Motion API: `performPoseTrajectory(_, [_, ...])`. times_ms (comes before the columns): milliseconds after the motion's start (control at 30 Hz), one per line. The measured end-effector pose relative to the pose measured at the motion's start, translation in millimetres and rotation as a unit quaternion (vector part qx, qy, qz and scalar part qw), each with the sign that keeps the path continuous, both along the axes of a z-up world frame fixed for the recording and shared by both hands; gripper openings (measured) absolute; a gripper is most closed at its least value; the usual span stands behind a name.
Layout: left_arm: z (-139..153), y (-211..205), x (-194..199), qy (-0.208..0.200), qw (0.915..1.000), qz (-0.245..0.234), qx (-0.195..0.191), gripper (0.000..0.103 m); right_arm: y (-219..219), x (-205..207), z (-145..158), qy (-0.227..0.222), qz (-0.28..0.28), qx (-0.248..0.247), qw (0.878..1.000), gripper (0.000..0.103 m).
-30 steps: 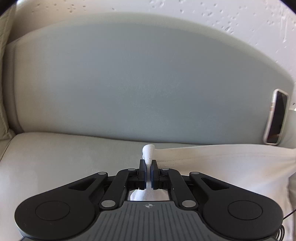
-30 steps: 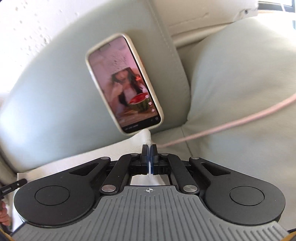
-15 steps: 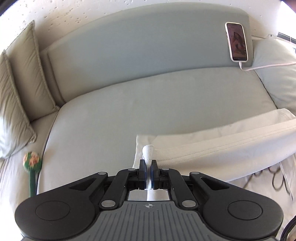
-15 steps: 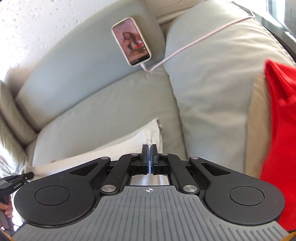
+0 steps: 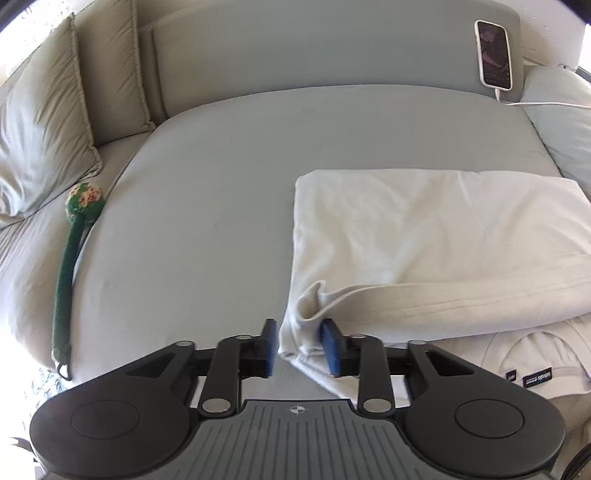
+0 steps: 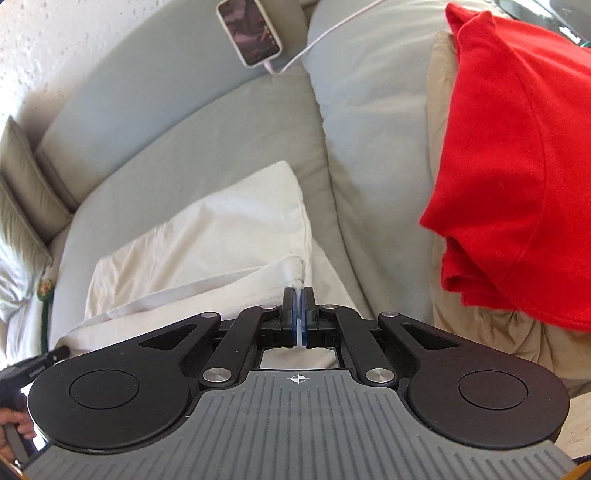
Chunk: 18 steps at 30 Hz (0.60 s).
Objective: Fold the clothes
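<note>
A white garment (image 5: 424, 229) lies folded over on the grey sofa seat (image 5: 207, 192), its hem doubled toward me. My left gripper (image 5: 299, 329) is at the garment's near left corner; its jaws are opening and the bunched corner sits loose between the blue pads (image 5: 330, 349). In the right wrist view the same white garment (image 6: 207, 236) stretches off to the left. My right gripper (image 6: 298, 295) pinches its right corner as a thin white strip between nearly closed pads that are starting to open.
A phone (image 5: 495, 53) leans on the backrest with a charging cable (image 6: 325, 35). A red garment (image 6: 509, 166) lies on beige cloth (image 6: 491, 332) over the right cushion. A green stick toy (image 5: 70, 266) and cushions (image 5: 40, 122) sit at left. A hand (image 6: 14, 424) shows at lower left.
Both grippers pulled back from the backrest toward the seat's front, carrying the white garment's edge over itself. The left jaws have opened off the corner; the right still pinches.
</note>
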<state>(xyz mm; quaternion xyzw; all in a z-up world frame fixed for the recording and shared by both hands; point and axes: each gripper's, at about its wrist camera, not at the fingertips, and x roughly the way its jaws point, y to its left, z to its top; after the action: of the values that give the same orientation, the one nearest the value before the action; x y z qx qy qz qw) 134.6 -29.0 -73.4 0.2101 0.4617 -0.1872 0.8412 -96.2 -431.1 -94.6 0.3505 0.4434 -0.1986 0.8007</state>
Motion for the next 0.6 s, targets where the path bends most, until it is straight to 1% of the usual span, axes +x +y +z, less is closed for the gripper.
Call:
performPoseTrajectory(67, [8,13,-11,-0.008,0.9998,0.018,0.01,0.045,3,-6,3,0.009,0.005,-0.001,1.0,0.011])
performPoseTrajectory(100, [15,18,-19,-0.018,0.9996,0.019,0.005,0.044,5,-12,8,0.01,0.005,-0.007,1.0,0.018])
performPoseTrajectory(133, [24,21,-27,-0.031,0.9994,0.016,-0.007,0.043,7,-18,15,0.009,0.006,-0.013,1.0,0.031])
performPoseTrajectory(167, [32,22,-35,-0.039,0.9989,0.006,-0.026,0.042,11,-22,22,0.005,0.011,-0.018,1.0,0.037])
performPoseTrajectory(200, [39,18,-41,-0.039,0.9979,-0.01,-0.05,0.042,14,-26,29,0.002,0.017,-0.024,1.0,0.047])
performPoseTrajectory(233, [43,10,-46,-0.037,0.9964,-0.028,-0.071,0.042,18,-28,35,-0.001,0.026,-0.029,0.999,0.051])
performPoseTrajectory(267, [47,-2,-50,-0.037,0.9943,-0.046,-0.089,0.043,22,-23,38,-0.003,0.042,-0.032,0.999,0.05])
performPoseTrajectory(300, [48,-16,-53,-0.038,0.9923,-0.065,-0.098,0.044,27,-17,40,-0.004,0.058,-0.035,0.998,0.05])
performPoseTrajectory(367, [42,-48,-53,-0.042,0.9894,-0.1,-0.096,0.047,36,7,38,-0.004,0.09,-0.037,0.995,0.049])
performPoseTrajectory(400, [35,-63,-50,-0.04,0.9895,-0.109,-0.086,0.047,39,20,35,-0.002,0.101,-0.036,0.994,0.049])
performPoseTrajectory(433, [25,-79,-45,-0.036,0.9904,-0.112,-0.073,0.047,39,34,30,0.004,0.101,-0.033,0.994,0.045])
performPoseTrajectory(500, [4,-105,-32,-0.022,0.9929,-0.108,-0.046,0.047,37,58,20,0.024,0.092,-0.031,0.995,0.045])
performPoseTrajectory(600, [-24,-131,-15,0.005,0.9949,-0.101,0.001,0.047,30,90,2,0.069,0.089,-0.041,0.993,0.043])
